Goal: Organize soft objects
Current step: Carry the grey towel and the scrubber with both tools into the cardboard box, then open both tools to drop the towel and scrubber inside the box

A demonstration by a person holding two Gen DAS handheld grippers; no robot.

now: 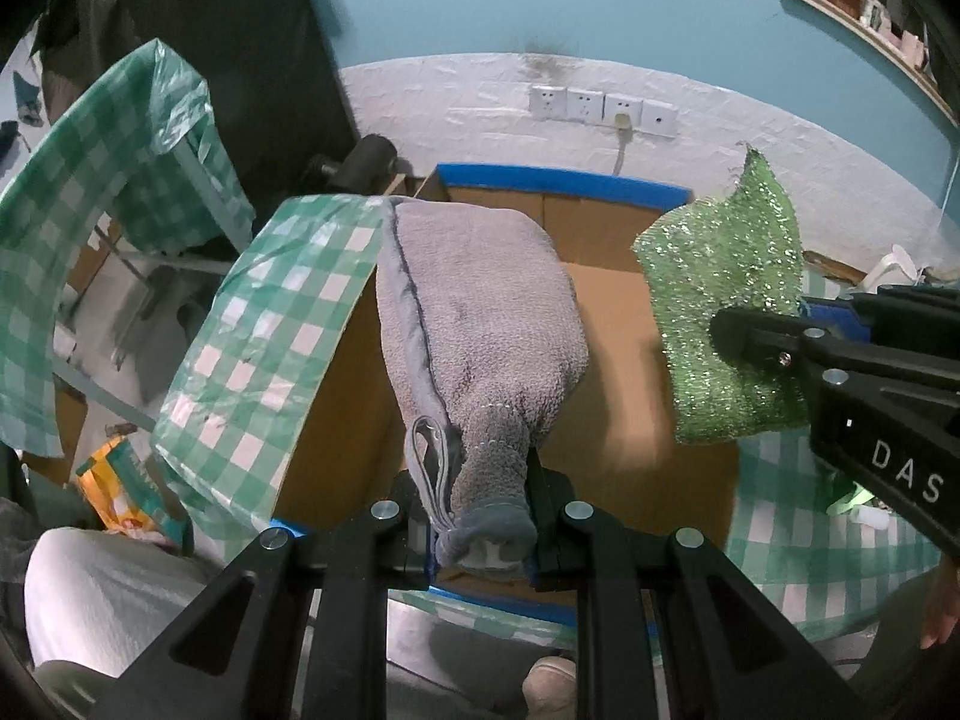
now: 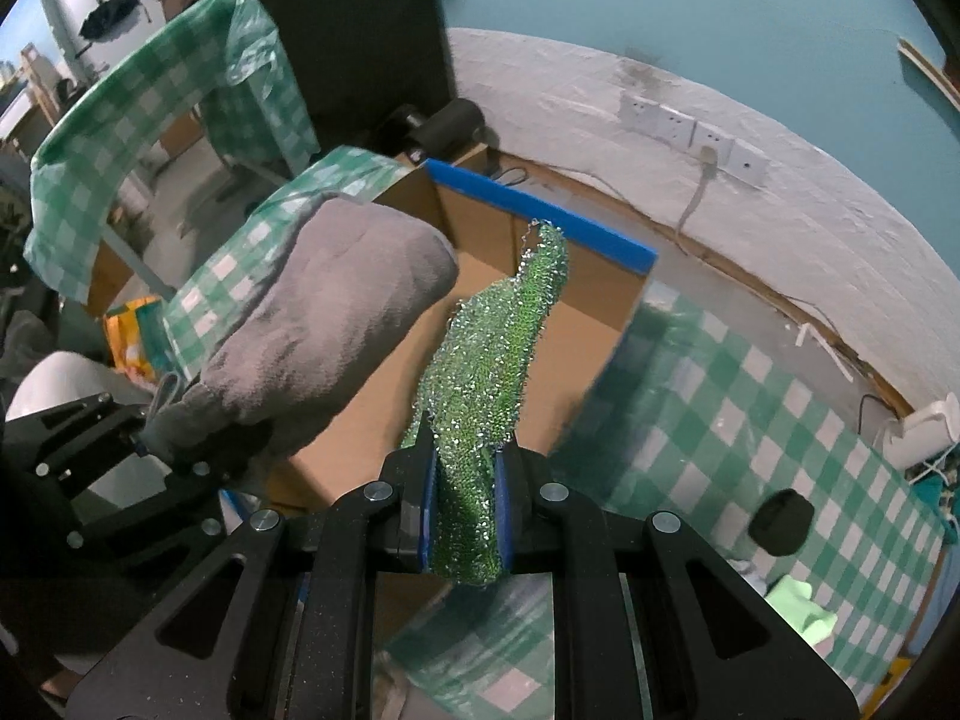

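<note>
My left gripper (image 1: 483, 531) is shut on the narrow end of a grey towelling cloth (image 1: 480, 312), which hangs out over an open cardboard box (image 1: 606, 312) with blue-taped rims. In the right wrist view the same grey cloth (image 2: 324, 324) bulges at the left, over the box's near left side. My right gripper (image 2: 465, 501) is shut on a glittery green scouring cloth (image 2: 486, 372) that stretches up above the cardboard box (image 2: 480, 228). From the left wrist view the green cloth (image 1: 726, 312) and the right gripper (image 1: 729, 339) hang over the box's right part.
The box sits on a table with a green-and-white checked cover (image 2: 738, 420). A second checked cover (image 1: 90, 180) drapes a stand at the left. A white wall with sockets (image 1: 600, 105) lies behind. A black knob (image 2: 780, 522) and a pale green cloth (image 2: 801, 606) rest at right.
</note>
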